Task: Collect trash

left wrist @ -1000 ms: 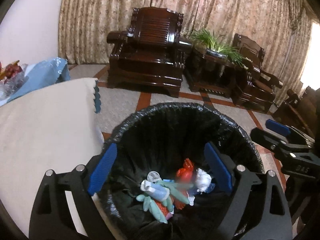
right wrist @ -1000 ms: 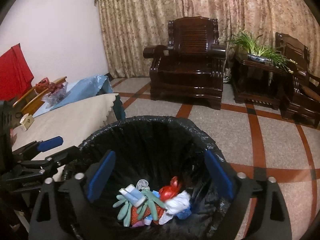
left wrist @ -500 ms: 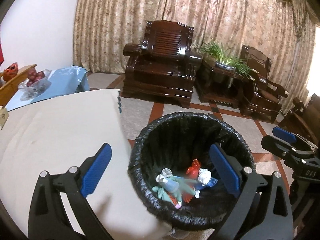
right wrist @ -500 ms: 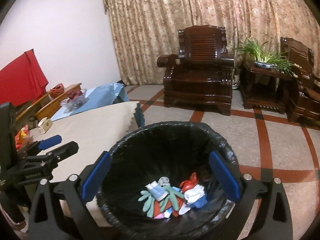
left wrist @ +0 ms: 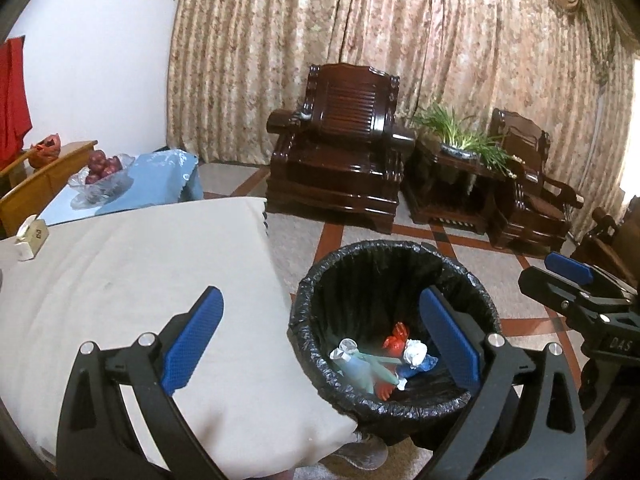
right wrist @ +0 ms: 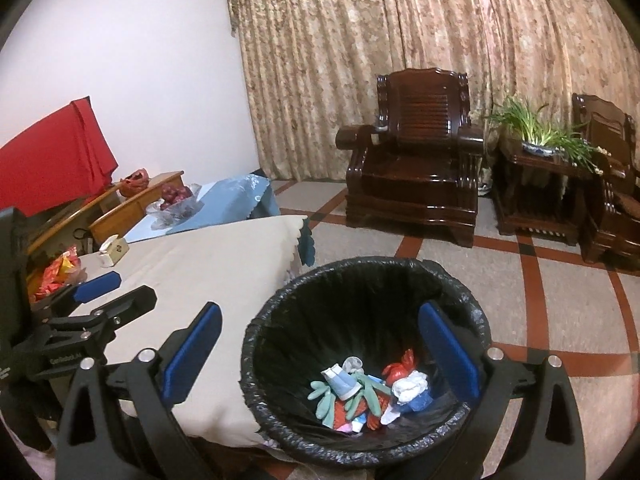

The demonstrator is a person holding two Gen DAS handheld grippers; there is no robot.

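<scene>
A bin with a black liner (left wrist: 392, 252) (right wrist: 360, 268) stands on the floor beside a cream-covered table (left wrist: 120, 264) (right wrist: 208, 264). In it lies a pile of trash (left wrist: 380, 360) (right wrist: 368, 392): a green glove, a red wrapper, white and blue crumpled bits. My left gripper (left wrist: 324, 340) is open and empty, above the table edge and bin. My right gripper (right wrist: 320, 352) is open and empty above the bin. Each gripper shows in the other's view, the right (left wrist: 576, 284), the left (right wrist: 100, 292).
A small box (left wrist: 30, 238) (right wrist: 114, 250) sits on the table. A fruit bowl (left wrist: 100, 172) rests on a blue cloth. Red packets (right wrist: 56, 272) lie at the table's left. Dark wooden armchairs (left wrist: 340, 148) (right wrist: 416, 168) and a plant stand (left wrist: 460, 176) line the curtain wall.
Both grippers have risen and drawn back from the bin, the left one shifting over the table. The bin looks smaller and more of the table shows. Both stay open.
</scene>
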